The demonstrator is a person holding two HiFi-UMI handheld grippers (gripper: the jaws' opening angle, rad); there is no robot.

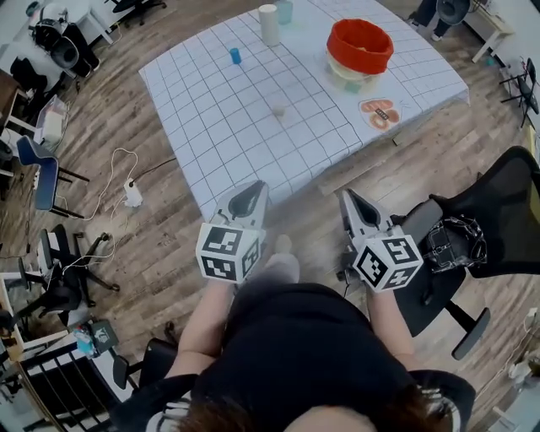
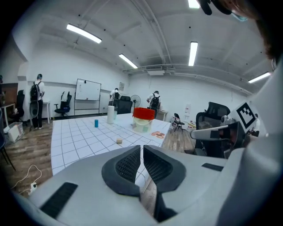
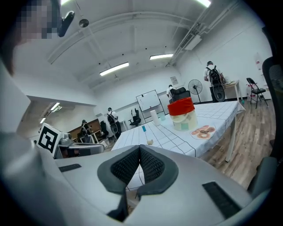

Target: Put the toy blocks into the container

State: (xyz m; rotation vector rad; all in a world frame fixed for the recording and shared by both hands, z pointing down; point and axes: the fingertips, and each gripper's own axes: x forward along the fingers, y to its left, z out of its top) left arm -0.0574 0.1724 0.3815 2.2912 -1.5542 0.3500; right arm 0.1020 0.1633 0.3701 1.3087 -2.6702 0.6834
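A small beige block (image 1: 278, 109) (image 2: 119, 140) (image 3: 150, 142) lies near the middle of the white gridded table (image 1: 211, 126). A blue block (image 1: 235, 56) (image 2: 96, 123) (image 3: 143, 128) stands farther back on it. The container, a pale tub with a red rim (image 1: 360, 49) (image 2: 143, 119) (image 3: 181, 114), sits at the table's far right. My left gripper (image 1: 251, 196) (image 2: 142, 148) and right gripper (image 1: 348, 199) (image 3: 139, 149) are both shut and empty, held side by side in front of the table's near edge, well short of the blocks.
A white cylinder (image 1: 268, 24) and a pale cup stand at the table's far edge. A flat printed card (image 1: 380, 113) lies near the tub. A black office chair (image 1: 472, 228) stands at my right, cables and chairs at the left. People stand in the background.
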